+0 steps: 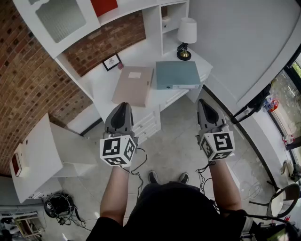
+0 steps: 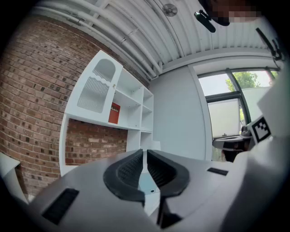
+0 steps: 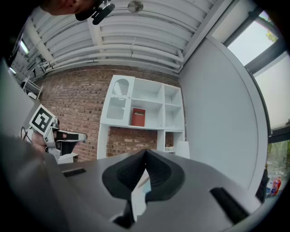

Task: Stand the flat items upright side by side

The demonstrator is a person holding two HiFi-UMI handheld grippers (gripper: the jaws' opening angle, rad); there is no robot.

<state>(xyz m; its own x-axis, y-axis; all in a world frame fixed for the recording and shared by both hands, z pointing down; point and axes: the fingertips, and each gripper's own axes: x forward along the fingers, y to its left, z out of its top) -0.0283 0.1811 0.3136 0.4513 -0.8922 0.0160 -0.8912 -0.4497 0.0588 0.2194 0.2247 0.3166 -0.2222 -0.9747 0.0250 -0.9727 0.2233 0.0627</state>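
Two flat box files lie on the white desk (image 1: 106,87): a tan one (image 1: 134,85) on the left and a grey-blue one (image 1: 177,75) on the right, both flat with a gap between them. My left gripper (image 1: 123,109) hovers level in front of the desk, just short of the tan file's near edge, jaws shut and empty. My right gripper (image 1: 203,106) is held level to the right of the desk's front corner, also shut with nothing in it. In the left gripper view (image 2: 145,155) and the right gripper view (image 3: 145,155) the dark jaws meet at their tips.
A white table lamp (image 1: 186,35) stands at the desk's back right corner and a small framed picture (image 1: 111,61) leans against the brick wall (image 1: 28,75). White shelves hold a red book (image 1: 103,6). A white cabinet (image 1: 40,153) stands at left, with cables on the floor.
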